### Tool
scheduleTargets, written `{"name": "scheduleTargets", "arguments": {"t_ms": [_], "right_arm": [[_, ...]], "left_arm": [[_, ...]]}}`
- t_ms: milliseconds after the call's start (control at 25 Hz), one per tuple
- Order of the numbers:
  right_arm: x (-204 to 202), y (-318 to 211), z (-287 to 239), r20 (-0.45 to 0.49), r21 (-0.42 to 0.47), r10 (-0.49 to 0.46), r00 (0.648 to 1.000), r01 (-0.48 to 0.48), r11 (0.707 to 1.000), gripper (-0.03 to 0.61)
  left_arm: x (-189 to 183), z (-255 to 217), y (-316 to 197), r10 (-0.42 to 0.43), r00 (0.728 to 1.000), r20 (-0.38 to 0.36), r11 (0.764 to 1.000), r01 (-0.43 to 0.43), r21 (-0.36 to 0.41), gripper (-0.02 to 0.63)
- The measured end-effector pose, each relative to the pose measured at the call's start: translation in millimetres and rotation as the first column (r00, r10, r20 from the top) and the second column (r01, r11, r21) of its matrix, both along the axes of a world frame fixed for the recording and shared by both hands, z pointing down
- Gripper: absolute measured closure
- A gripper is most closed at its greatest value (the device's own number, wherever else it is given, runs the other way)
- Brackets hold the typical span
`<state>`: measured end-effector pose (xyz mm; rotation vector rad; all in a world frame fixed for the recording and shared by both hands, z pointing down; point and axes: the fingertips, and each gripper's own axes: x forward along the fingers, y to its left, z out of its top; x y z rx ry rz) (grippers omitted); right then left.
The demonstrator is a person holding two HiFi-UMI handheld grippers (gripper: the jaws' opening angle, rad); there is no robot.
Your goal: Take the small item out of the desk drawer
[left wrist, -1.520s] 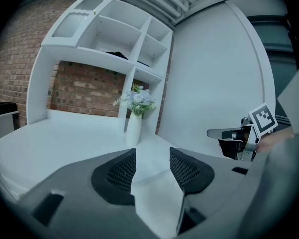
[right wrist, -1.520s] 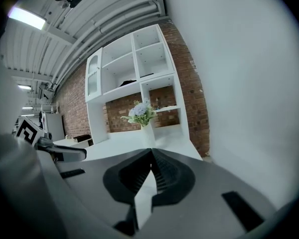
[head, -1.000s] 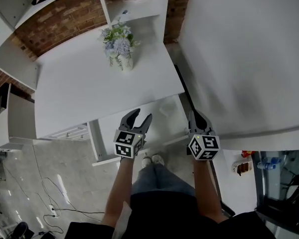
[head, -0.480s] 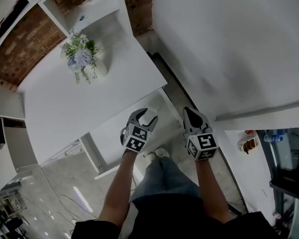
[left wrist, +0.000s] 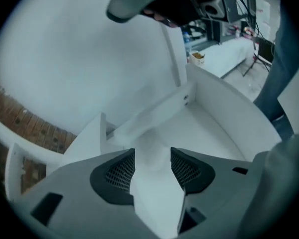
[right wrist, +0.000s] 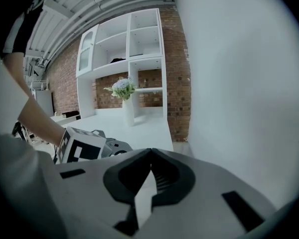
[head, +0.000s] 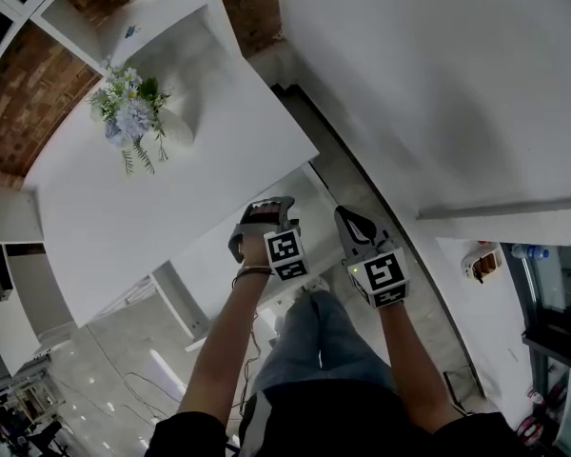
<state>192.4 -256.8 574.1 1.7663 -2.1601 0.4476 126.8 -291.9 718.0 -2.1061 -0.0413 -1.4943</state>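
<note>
The drawer [head: 209, 255] stood open. The left hand-held gripper [left wrist: 153, 158] was clamped on the white item [left wrist: 157, 198], apparently not yet clear of the drawer; lifting out remained. The right hand-held gripper [right wrist: 149, 153] hung clenched, empty.

a home office: white desk [head: 124, 208], brick wall [head: 29, 103], shelving [right wrist: 129, 39], flower vase [head: 128, 112].
</note>
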Motion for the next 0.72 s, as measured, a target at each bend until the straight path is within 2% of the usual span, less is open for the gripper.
{"name": "scheduleTargets", "arguments": {"t_ms": [160,520,720], "right_arm": [[-3.9,-1.0,8.4,0.0,-0.02,-0.009,1.0,0.009,1.0,0.581],[-4.7,0.1,14.0,-0.024,-0.029,-0.032,0.999,0.031,0.999,0.581],[-1.3,4.4,16.4,-0.031,-0.047,-0.021,0.999,0.019,0.999,0.581]], "left_arm": [[3.3,20.4,-6.1,0.085,0.992,0.092,0.993,-0.092,0.071,0.411],[4.5,60.1,-12.1,0.142,0.962,0.232,0.98,-0.17,0.105,0.402],[10.8,72.2,-10.5,0.181,0.947,0.265,0.97,-0.216,0.111,0.397]]}}
